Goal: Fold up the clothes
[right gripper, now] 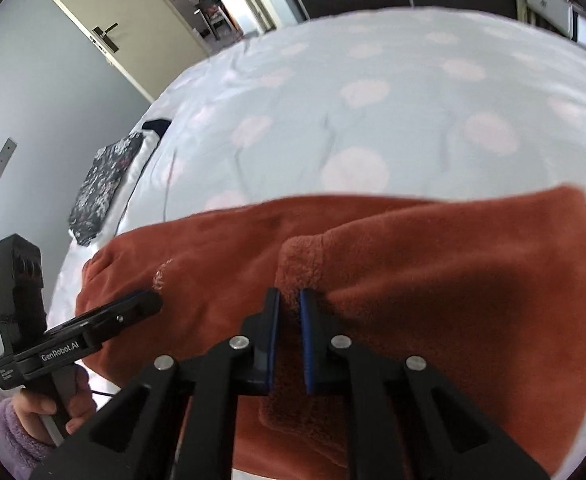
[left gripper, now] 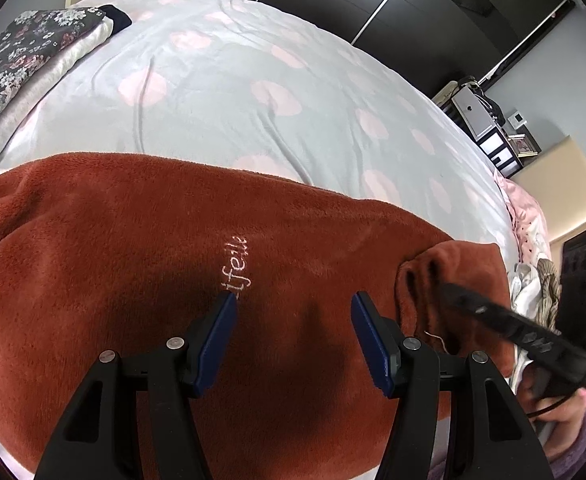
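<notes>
A wide bed (left gripper: 221, 92) fills the room, covered with a smooth pale grey sheet with soft pink round spots and some long creases. Behind it stand dark wardrobe doors (left gripper: 393, 4), and a beige door (right gripper: 105, 20) is on the far left. A folded dark floral cloth (left gripper: 17, 60) lies at the far left edge of the bed. The rust-red fleece garment (left gripper: 133, 248), thick and fluffy with pale stitched letters, lies on the near part of the bed. The left gripper (left gripper: 293, 308) hovers over it, jaws apart. The right gripper (right gripper: 289, 304) has its jaws clamped on a raised fold of the fleece.
</notes>
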Motion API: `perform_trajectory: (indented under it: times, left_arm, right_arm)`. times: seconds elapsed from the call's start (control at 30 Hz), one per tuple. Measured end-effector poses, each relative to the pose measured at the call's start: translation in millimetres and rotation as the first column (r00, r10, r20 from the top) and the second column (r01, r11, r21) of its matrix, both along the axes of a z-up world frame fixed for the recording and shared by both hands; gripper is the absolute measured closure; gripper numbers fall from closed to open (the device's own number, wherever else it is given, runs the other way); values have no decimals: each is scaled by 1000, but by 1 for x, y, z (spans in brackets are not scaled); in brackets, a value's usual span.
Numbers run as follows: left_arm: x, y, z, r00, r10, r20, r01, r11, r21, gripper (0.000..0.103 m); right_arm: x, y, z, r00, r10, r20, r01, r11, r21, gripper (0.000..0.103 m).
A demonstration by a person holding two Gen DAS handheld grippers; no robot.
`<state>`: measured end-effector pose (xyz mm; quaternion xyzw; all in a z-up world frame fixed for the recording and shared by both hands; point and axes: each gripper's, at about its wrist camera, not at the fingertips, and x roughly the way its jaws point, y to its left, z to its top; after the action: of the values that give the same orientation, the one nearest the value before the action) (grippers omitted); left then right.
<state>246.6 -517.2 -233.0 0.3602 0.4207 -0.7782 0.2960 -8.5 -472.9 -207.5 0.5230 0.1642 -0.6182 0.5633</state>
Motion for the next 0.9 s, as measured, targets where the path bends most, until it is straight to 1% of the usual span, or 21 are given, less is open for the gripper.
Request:
perform_trajectory:
  times: [0.1,0.17,0.23,0.3,0.37,0.4,0.43,0.5,0.57,0.63,0.67,0.7,0.73,0.8,0.83,0.87,0.9]
  left_arm:
    - [-1,-4,-5,1000,-2,5,2,1000,14,42]
    - [-2,-6,-8,1000,-1,9,1,1000,22,42]
    - [-3,-8,-10,1000,0,10,0,1000,28,42]
    - [-3,-7,-11,1000,-2,11,2,1000,29,42]
    - [-3,-5,-11,1000,-4,12,4,1000,27,42]
    - [-2,-5,-10,1000,-3,14,2,1000,25,42]
    - [-1,-4,-10,1000,-2,16,1,1000,23,42]
    - [0,-2,-9,1000,1,20,-1,1000,18,42]
    - [2,0,-9,1000,3,23,-4,1000,13,42]
    - [2,1,-5,1000,5,12,-5,1000,5,42]
    - [1,3,-3,1000,3,14,-3,1000,-5,42]
    - [0,5,-1,1000,-2,17,2,1000,-16,42]
    - [-2,7,1,1000,-6,19,7,1000,-28,42]
    - [-6,11,3,999,-17,35,18,999,-49,40]
    - [-8,12,4,999,-22,48,25,998,-59,33]
    - [-10,14,4,998,-26,57,30,997,-69,28]
    - [-11,15,3,997,-30,69,35,997,-75,28]
  right_arm:
    - [3,-6,-24,1000,-3,10,2,999,51,93]
    - [4,-8,-34,1000,-10,16,9,998,59,93]
    - [8,-9,-32,1000,3,-12,-3,998,63,93]
    - [15,-10,-26,997,34,-65,-30,997,73,89]
    - [24,-6,-14,991,70,-116,-62,996,69,75]
    - [28,-4,-8,986,88,-140,-79,995,67,72]
    - [28,3,0,986,79,-147,-73,996,42,69]
    - [27,19,17,987,46,-151,-50,998,-22,69]
    - [15,44,33,990,-25,-136,11,995,-98,69]
    - [3,70,42,989,-96,-111,78,985,-153,69]
    - [-2,79,42,989,-111,-100,94,983,-158,70]
    - [-6,87,39,990,-114,-88,100,983,-155,72]
    - [-11,94,33,991,-113,-68,102,983,-152,78]
    - [-12,103,21,994,-101,-48,93,985,-147,80]
    - [-11,105,12,995,-89,-36,83,987,-135,80]
    - [-9,105,2,997,-76,-23,73,990,-119,81]
    - [-8,106,-8,998,-64,-9,62,993,-104,81]
